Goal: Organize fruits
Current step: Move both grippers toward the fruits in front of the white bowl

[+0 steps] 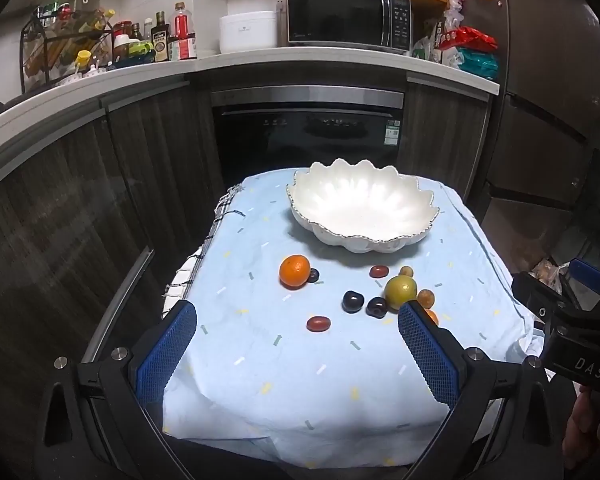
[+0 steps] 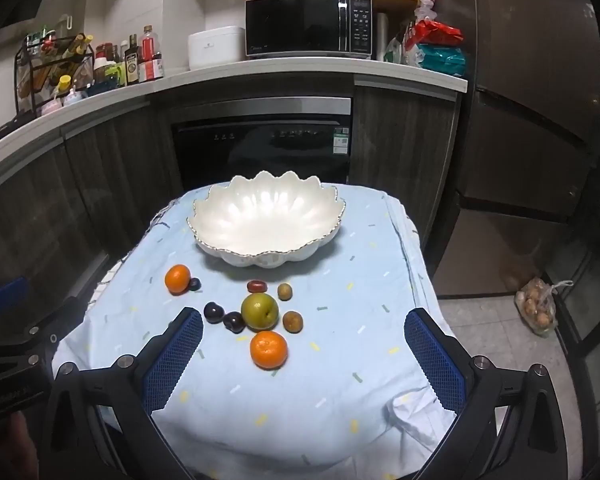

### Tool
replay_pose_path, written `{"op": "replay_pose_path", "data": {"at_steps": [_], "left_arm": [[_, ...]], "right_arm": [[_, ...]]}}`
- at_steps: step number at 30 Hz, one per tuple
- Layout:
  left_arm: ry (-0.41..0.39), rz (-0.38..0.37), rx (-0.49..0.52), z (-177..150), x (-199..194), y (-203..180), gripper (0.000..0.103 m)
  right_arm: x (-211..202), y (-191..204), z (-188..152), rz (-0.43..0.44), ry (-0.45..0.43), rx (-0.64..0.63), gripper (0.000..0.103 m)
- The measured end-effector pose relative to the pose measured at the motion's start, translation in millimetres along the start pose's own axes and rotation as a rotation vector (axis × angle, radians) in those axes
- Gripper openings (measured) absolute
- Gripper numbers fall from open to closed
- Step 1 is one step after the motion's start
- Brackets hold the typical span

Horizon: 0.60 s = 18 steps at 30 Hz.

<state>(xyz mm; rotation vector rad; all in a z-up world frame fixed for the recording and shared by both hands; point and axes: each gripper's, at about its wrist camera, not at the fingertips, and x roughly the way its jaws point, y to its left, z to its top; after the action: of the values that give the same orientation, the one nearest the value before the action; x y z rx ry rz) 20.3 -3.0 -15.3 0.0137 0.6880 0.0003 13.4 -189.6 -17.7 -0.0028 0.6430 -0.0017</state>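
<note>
Though half-hidden from left, near orange whole from right.

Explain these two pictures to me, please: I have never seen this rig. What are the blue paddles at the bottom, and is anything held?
A person holds one two-finger gripper in each hand; a camera on each looks along its fingers. The blue paddles are those fingers. One picture comes from the left gripper, the other from the right gripper. Both stand open and hold nothing. Ahead, on a pale blue cloth, stands an empty white scalloped bowl. Nearer lie loose fruits: two oranges, a green apple-like fruit, and several small dark and brownish ones.
</note>
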Motion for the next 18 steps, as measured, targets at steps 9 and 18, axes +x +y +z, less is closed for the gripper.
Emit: {"op": "replay_pose_path", "data": {"at_steps": [9, 18], "left_arm": [[0.043, 0.006, 0.01, 6, 18, 2, 0.103], [0.093, 0.008, 0.02, 10, 40, 5, 0.103]], "right_arm": [[15, 4, 2, 0.004, 0.036, -0.016, 0.103], [30, 8, 9, 0.013, 0.078, -0.042, 0.103]]}}
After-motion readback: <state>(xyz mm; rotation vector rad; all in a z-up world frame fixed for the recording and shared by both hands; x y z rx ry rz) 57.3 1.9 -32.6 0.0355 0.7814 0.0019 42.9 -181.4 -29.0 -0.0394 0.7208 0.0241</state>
